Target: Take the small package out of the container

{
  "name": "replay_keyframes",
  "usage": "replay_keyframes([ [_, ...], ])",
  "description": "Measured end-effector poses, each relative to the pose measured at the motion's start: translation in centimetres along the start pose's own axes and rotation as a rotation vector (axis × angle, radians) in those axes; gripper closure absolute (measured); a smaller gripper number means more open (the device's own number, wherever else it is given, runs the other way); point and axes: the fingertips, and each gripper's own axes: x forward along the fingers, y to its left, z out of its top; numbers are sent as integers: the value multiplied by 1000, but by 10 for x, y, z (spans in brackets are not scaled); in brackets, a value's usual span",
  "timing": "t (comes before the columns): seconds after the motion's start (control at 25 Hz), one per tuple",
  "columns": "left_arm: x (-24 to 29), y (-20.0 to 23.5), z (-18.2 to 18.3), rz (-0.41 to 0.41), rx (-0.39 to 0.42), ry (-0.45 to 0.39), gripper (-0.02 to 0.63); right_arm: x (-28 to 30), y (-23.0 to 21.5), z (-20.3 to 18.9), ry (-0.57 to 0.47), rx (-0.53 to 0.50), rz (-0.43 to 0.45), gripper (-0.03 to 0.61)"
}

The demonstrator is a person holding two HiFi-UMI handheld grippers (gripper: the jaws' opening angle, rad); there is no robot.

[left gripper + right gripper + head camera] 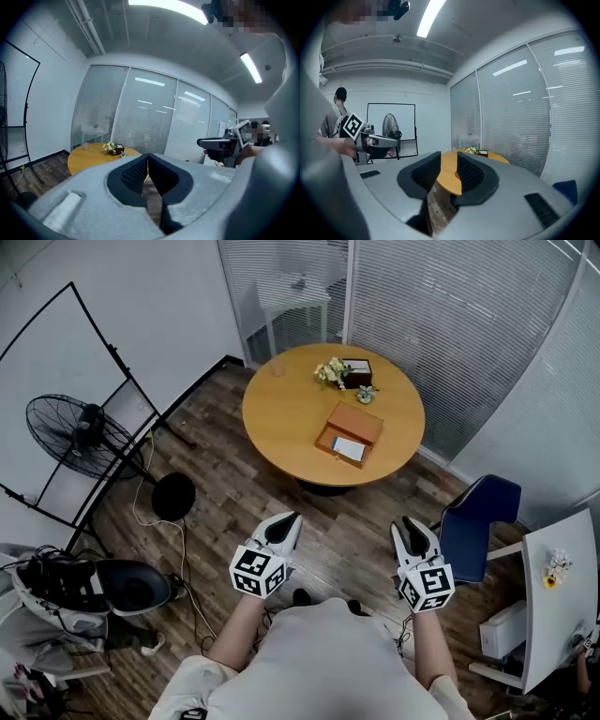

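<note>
small package [349, 448] in container [361, 420]: well ahead of me, seemingly centred | left gripper [294, 517] clenched, empty | right gripper [406, 520] ajar, empty, no nearer

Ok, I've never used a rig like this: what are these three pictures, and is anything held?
No robot here: a person holds a claw in each hand. The head view comes from a camera on their head, looking down; the left claw and right claw show near the bottom. The other two views come from cameras riding on each claw, looking along its jaws. Ahead stands a round table with an open wooden box holding a white package, plus flowers. Nothing is held: the left claw's jaws are together, the right's stand apart, both empty and short of the table.
</note>
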Motion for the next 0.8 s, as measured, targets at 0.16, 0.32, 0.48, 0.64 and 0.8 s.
replay_keyframes([
  [0.16,-7,12,0,-20,4,-2,594,9,13,0,3,-6,-7,476],
  [0.32,-12,24,-4,-39,1,2,595,15,25,-1,6,-13,-18,476],
  [0.48,-14,33,-9,-60,-7,13,594,17,35,-5,17,-17,-36,476],
  [0.64,-11,35,-12,-72,-11,19,594,15,33,-11,30,-7,-54,469],
  [0.8,0,46,-16,-74,-20,27,594,25,27,-17,44,0,-63,466],
])
